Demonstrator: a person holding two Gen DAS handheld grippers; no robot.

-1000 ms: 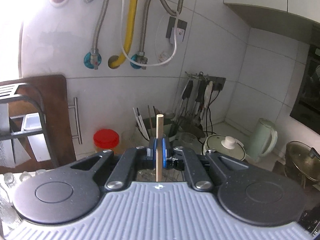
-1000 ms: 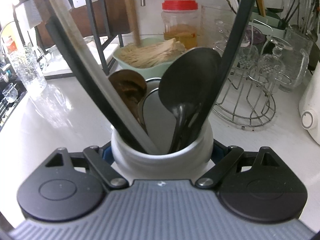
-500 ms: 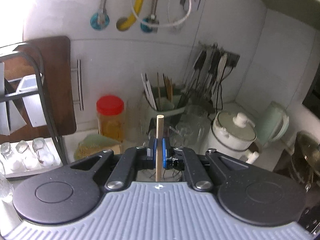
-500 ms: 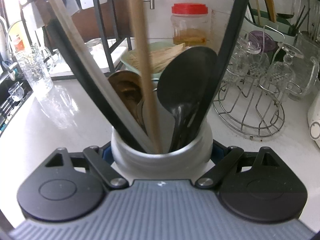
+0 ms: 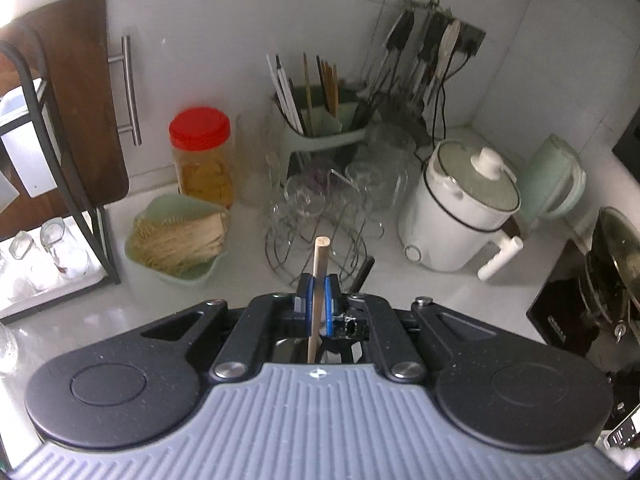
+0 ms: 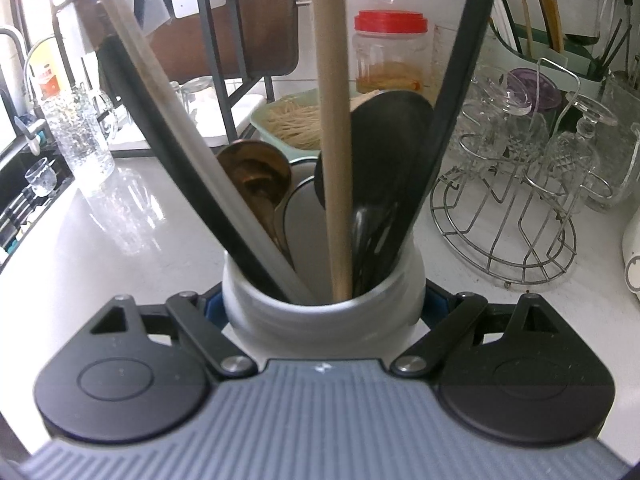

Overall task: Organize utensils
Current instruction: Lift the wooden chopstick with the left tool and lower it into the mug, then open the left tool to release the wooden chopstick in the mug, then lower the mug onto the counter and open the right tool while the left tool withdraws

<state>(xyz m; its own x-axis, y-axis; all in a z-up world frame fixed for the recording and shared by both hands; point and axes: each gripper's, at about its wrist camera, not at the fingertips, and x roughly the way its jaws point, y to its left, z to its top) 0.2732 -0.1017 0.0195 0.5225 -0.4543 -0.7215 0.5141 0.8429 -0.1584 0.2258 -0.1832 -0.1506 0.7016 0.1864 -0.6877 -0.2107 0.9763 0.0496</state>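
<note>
A white ceramic utensil crock [image 6: 320, 320] stands on the white counter, and my right gripper [image 6: 323, 306] is shut around its body, blue pads pressing on both sides. Inside it are a black spoon [image 6: 376, 160], a wooden spoon [image 6: 256, 176], a grey-edged black handle [image 6: 180, 128] and another black handle [image 6: 460, 64]. A long pale wooden handle [image 6: 334, 140] reaches down into the crock from above. In the left wrist view my left gripper [image 5: 316, 302] is shut on that wooden handle [image 5: 320, 264], whose round top end sticks up above the blue pads.
A wire rack of upturned glasses [image 5: 320, 208] stands behind the crock, with a green bowl of noodles [image 5: 176, 240], a red-lidded jar [image 5: 202, 156] and a green chopstick drainer [image 5: 320, 120]. To the right sit a white cooker [image 5: 460, 216] and a green kettle [image 5: 552, 180]; a black shelf frame [image 5: 80, 184] is at the left.
The left wrist view has tipped downward and sunk toward the counter. In the right wrist view the wooden handle came in from above and slid deeper into the crock. The crock stayed put.
</note>
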